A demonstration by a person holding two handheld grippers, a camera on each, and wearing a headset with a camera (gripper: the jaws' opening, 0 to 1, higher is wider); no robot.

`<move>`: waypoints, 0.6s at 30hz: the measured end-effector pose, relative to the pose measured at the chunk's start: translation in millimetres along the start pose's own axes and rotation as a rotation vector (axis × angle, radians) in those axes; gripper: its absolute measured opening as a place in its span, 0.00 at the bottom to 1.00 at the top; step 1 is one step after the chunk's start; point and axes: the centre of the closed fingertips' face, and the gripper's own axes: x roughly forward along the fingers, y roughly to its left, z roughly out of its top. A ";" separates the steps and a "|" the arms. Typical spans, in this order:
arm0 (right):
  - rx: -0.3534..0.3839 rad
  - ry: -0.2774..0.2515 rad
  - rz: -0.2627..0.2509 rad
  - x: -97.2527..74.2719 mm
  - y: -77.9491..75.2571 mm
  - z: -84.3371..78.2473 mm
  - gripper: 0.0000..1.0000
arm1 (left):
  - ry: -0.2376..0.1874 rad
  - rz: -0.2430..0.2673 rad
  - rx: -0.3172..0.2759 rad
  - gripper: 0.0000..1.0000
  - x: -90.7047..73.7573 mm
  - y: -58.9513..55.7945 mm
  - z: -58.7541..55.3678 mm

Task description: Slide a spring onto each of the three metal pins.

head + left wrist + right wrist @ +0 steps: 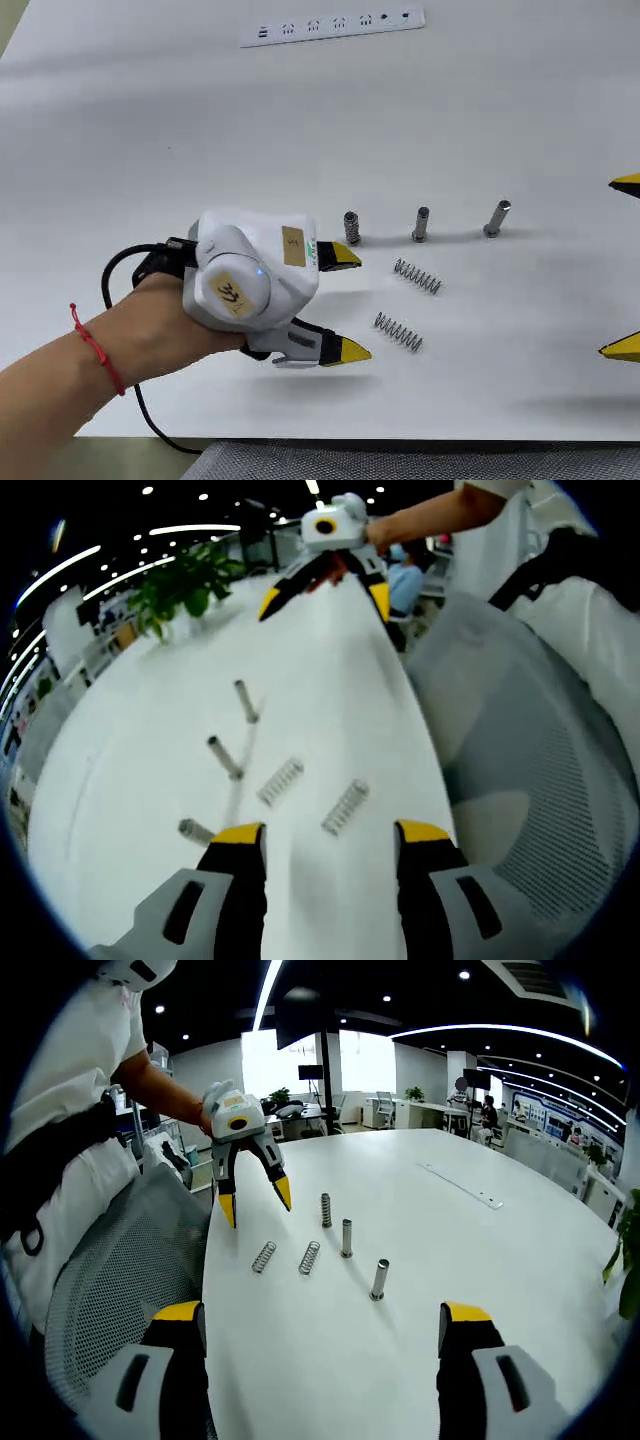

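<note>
Three metal pins stand in a row on the white table (180, 130). The left pin (351, 227) carries a spring. The middle pin (421, 224) and the right pin (496, 218) are bare. Two loose springs (417, 276) (398, 331) lie in front of the pins. My left gripper (345, 300) is open, low over the table just left of the springs, holding nothing. My right gripper (625, 265) is open at the right edge, well clear of the pins. The left gripper view shows the springs (281, 781) (345, 806) just beyond its open jaws.
A white strip (333, 25) with markings lies at the far side of the table. A grey mesh chair (110, 1260) stands at the near table edge. The left gripper's black cable (120, 300) hangs over that edge.
</note>
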 end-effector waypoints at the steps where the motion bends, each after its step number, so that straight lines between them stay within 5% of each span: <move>1: 0.003 -0.003 -0.005 -1.2 -0.4 -0.8 0.97 | 0.004 -0.013 0.024 0.47 3.3 -1.1 -1.2; 7: 0.024 -0.007 -0.023 -8.5 -2.4 -9.3 0.96 | 0.043 -0.052 0.083 0.28 21.9 -1.4 -8.7; 18: 0.046 -0.012 -0.059 -16.5 -8.5 -17.7 0.94 | 0.107 -0.114 0.177 0.24 39.9 -4.7 -12.7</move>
